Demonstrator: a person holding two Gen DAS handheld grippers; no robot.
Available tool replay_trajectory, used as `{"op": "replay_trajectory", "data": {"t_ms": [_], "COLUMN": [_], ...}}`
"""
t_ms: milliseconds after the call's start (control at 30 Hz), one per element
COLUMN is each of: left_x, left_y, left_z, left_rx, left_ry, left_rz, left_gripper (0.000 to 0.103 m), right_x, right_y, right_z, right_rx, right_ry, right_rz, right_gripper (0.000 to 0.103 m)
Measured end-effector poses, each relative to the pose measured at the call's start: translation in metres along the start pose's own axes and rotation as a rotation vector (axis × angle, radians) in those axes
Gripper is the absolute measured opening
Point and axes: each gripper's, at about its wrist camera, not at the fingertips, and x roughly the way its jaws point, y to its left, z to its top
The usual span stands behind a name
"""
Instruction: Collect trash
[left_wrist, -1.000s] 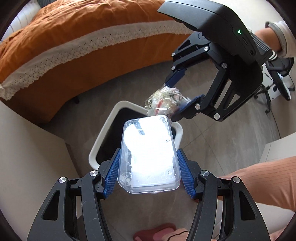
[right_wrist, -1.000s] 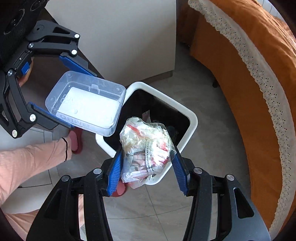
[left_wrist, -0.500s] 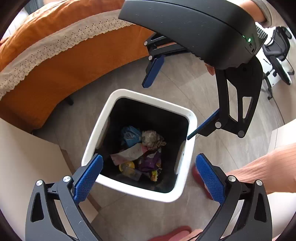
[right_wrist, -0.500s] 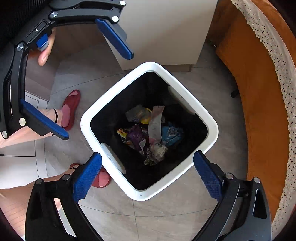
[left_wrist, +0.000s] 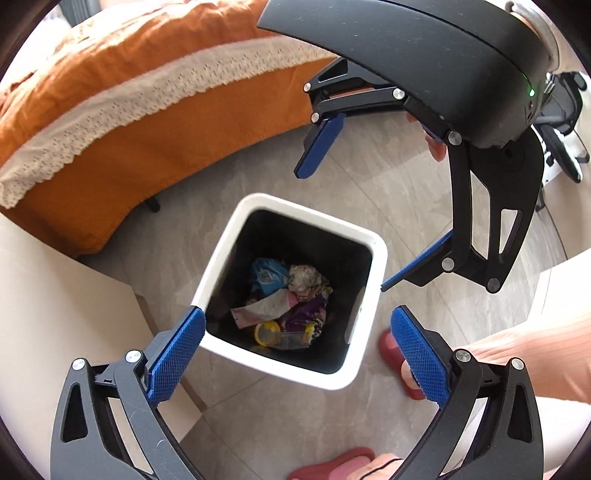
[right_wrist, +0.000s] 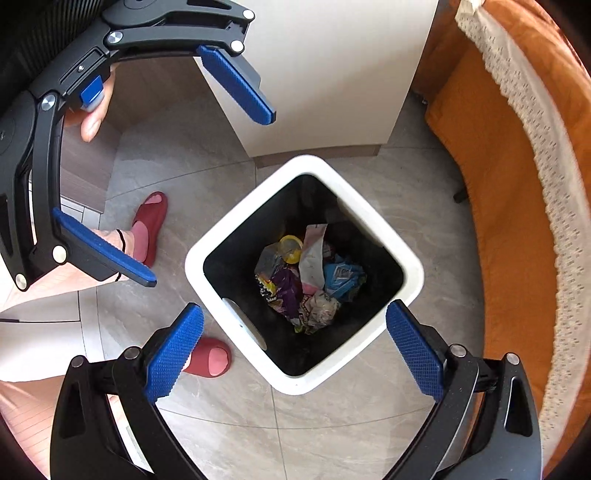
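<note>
Trash (left_wrist: 286, 302) lies at the bottom of the bin (left_wrist: 364, 376), a white square tub with a black inside standing on the grey tiled floor (left_wrist: 369, 192). In the heap are a blue wrapper (right_wrist: 341, 275), a purple wrapper (right_wrist: 288, 290), a crumpled clear bag (right_wrist: 321, 308), a strip of pink-printed paper (right_wrist: 313, 254) and a clear cup with a yellow lid (left_wrist: 280, 334).

Both grippers hang over the bin, pointing down into it, and nothing is between the fingers of either. The left gripper (left_wrist: 295, 332) has its blue fingers (left_wrist: 177, 354) spread wide, framing the near rim of the bin in its own view. The right gripper (right_wrist: 293, 326) is equally wide and empty, its fingers (right_wrist: 413, 350) straddling the bin's near corner. Each gripper shows in the other's camera, off to one side above the bin and apart from it.

Around the bin: an orange bed cover (left_wrist: 110, 122) with a cream lace band (left_wrist: 155, 92) close on one side, a pale cabinet (right_wrist: 332, 74) just beside another, and the person's feet in red slippers (right_wrist: 149, 221) on the floor near it. An office chair (left_wrist: 561, 122) stands farther off. Nothing covers the bin's mouth; only the open fingers cross its rim in the views.
</note>
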Motion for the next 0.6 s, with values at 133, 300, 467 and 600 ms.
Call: {"op": "replay_trajectory", "data": {"t_ms": [133, 300, 467, 600], "left_x": [-0.032, -0.08, -0.142, -0.196], "left_y": [-0.003, -0.005, -0.017, -0.03], "left_z": [0.01, 0.019, 0.027, 0.03], "left_rx": [0.003, -0.032, -0.084, -0.115], "left_ry": [-0.024, -0.062, -0.118, -0.181], "left_rz": [0.029, 0.044, 0.06, 0.107], "left_gripper": [0.098, 0.098, 0.098, 0.098], "right_x": [-0.033, -0.082, -0.141, -0.195], "right_y": [0.006, 0.017, 0.035, 0.052], "right_z": [0.008, 0.015, 0.021, 0.024], "right_rx": [0.004, 0.016, 0.037, 0.079], "right_ry": [-0.016, -0.045, -0.088, -0.152], "right_rz": [-0.033, -0.074, -0.116, -0.148], "right_gripper": [0.098, 0.098, 0.098, 0.098]}}
